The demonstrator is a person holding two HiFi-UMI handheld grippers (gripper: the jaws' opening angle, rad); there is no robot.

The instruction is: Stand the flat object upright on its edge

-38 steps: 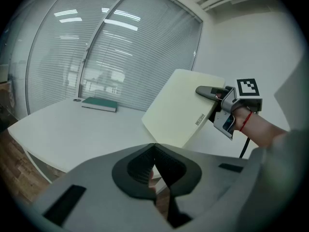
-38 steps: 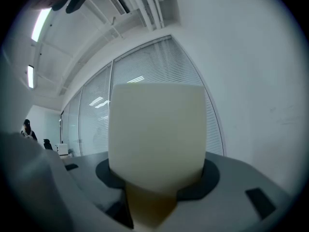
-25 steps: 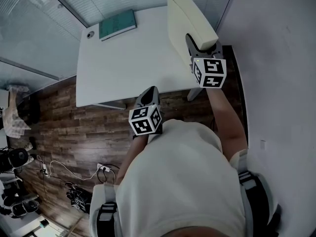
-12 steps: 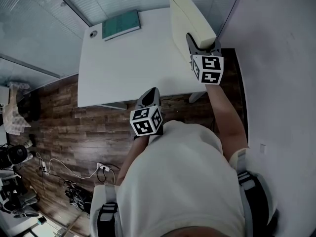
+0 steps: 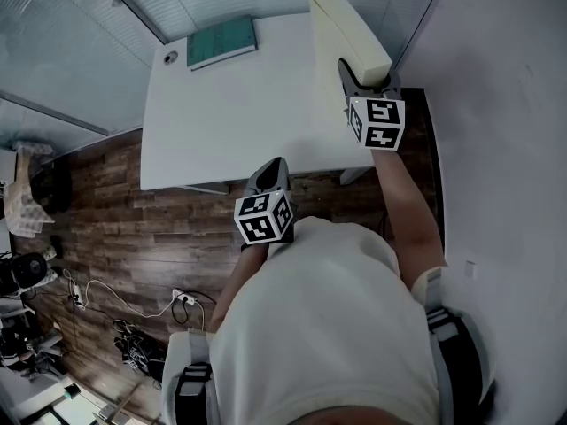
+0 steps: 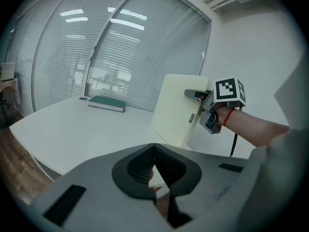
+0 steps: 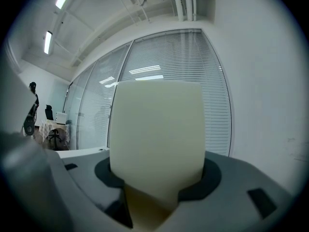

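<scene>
A thick cream slab (image 5: 341, 34) stands upright on its edge at the right side of the white table (image 5: 230, 122). It rises tall and pale in the left gripper view (image 6: 176, 110). My right gripper (image 5: 366, 76) holds its near top corner. The slab (image 7: 154, 129) fills the space between the jaws, which are starting to open while the pads still touch it. My left gripper (image 5: 270, 162) hovers at the table's front edge, shut with nothing in it, its tips (image 6: 154, 146) meeting.
A green book (image 5: 221, 42) lies at the table's far edge, near a small round grommet (image 5: 170, 57). Glass walls with blinds stand behind the table. A plain wall runs close on the right. Wood floor with cables (image 5: 133, 304) lies to the left.
Almost nothing differs. The head view has drifted slightly, and both grippers and the upright slab keep their places.
</scene>
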